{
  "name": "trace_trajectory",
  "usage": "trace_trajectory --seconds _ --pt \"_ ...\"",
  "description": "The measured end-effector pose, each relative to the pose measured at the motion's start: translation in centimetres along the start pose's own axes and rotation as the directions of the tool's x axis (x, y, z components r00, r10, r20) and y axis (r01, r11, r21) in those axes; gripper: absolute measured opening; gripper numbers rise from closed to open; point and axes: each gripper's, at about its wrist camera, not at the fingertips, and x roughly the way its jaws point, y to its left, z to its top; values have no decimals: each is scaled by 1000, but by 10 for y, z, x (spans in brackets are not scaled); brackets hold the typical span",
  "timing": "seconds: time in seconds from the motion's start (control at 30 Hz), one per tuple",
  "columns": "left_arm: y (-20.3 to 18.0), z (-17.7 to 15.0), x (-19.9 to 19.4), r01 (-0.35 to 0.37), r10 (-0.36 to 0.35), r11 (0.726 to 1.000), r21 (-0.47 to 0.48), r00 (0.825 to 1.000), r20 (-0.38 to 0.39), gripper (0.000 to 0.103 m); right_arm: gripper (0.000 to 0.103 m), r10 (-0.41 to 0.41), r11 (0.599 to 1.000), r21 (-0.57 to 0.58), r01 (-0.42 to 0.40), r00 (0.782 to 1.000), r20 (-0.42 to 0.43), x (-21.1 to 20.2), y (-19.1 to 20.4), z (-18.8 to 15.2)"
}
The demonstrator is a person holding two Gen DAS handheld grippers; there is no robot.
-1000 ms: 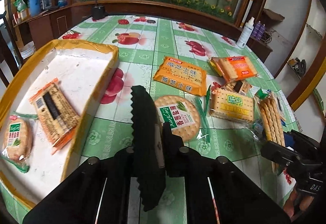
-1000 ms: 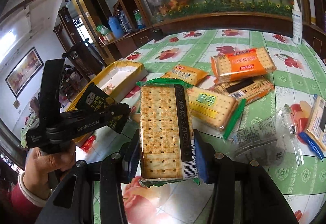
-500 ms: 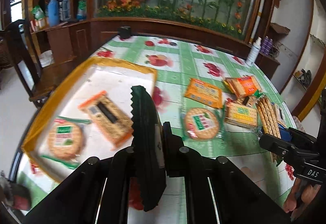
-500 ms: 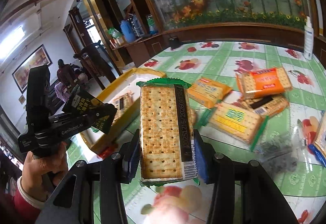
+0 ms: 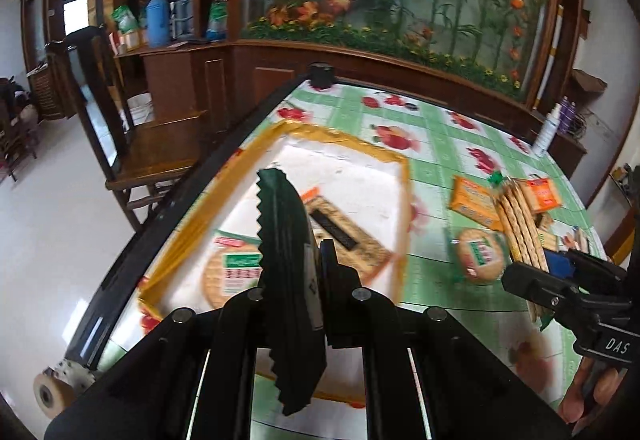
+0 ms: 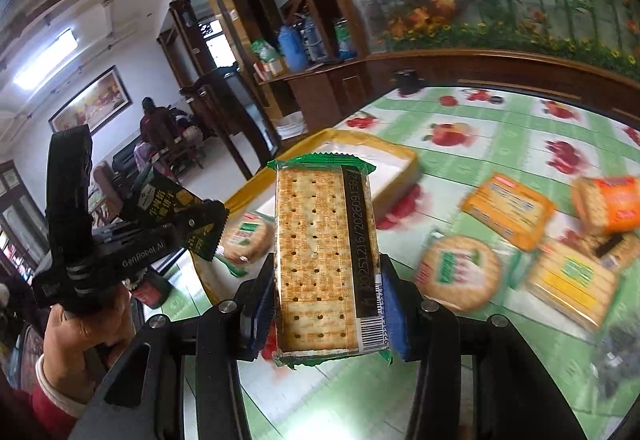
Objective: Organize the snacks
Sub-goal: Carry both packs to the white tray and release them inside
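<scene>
Two packets are in transit toward the yellow-rimmed tray [image 5: 208, 196]: the right gripper [image 6: 326, 300] has its jaws clamped on the long edges of a green-wrapped cracker pack [image 6: 324, 256], held upright and clear of the table. The left gripper [image 5: 298, 280] pinches a thin dark sachet [image 5: 286, 280] edge-on, apparently for release beside the two packs already lying inside.

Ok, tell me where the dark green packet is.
Left gripper pinches the dark green packet, above the yellow-rimmed tray at table's left.
</scene>
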Motion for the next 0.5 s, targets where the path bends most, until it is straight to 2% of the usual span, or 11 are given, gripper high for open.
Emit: trace_trajectory --seconds 0.23,0.5 --pt "31 3 34 -39 37 999 -21 997 -65 8 47 19 1000 -15 -20 998 -58 71 19 29" --pt "37 -1 56 -62 59 998 -26 992 -109 8 48 -36 999 -34 32 991 -125 140 24 43"
